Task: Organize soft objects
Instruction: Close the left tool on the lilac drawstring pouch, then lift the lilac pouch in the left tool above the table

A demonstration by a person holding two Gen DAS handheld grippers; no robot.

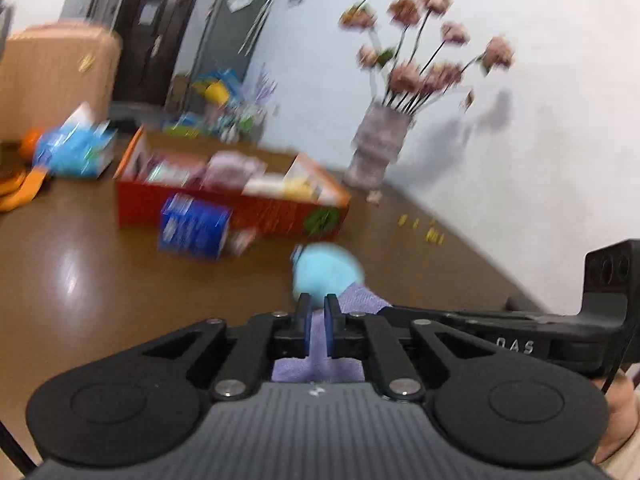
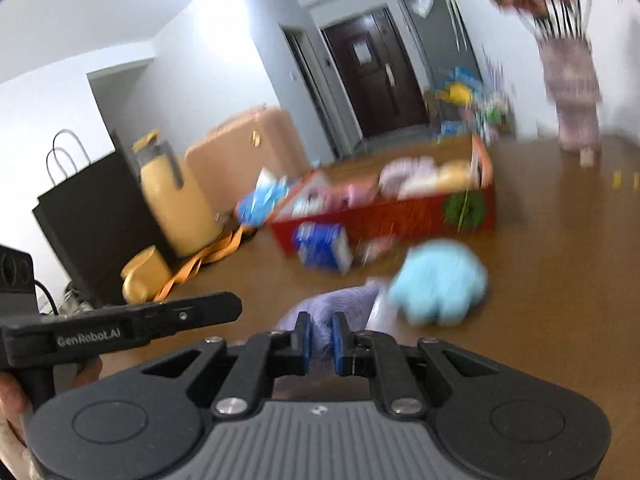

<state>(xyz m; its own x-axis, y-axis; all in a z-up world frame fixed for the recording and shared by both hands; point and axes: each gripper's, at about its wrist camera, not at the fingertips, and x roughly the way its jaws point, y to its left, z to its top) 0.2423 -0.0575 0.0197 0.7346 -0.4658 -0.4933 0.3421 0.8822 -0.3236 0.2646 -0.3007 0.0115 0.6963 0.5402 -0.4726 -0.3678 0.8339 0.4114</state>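
1. Spanning both blurred views was a brown table (image 1: 100, 280), with a pale wall along its right edge.
2. A peach suitcase (image 2: 244, 148) stood at the far left, near a black paper bag (image 2: 92, 216) and a tan flask (image 2: 180, 208).
3. A red open box (image 1: 224, 208) sat mid-table, packed with soft pink, white and yellow items; a blue pack (image 1: 194, 226) lay against its near side.
4. A vase of pink flowers (image 1: 380, 148) stood far right, by the wall.
5. A light blue plush toy (image 2: 438, 282) lay on the table, nearer than the box, touching the cloth's far end.
6. A lilac cloth (image 1: 320, 344) lay nearest, stretched between both tools.
7. The left gripper (image 1: 319, 308) had its blue pads pinched tight on a fold of the cloth.
8. The right gripper (image 2: 321, 332) was likewise clamped on the cloth, only fabric between its fingers.
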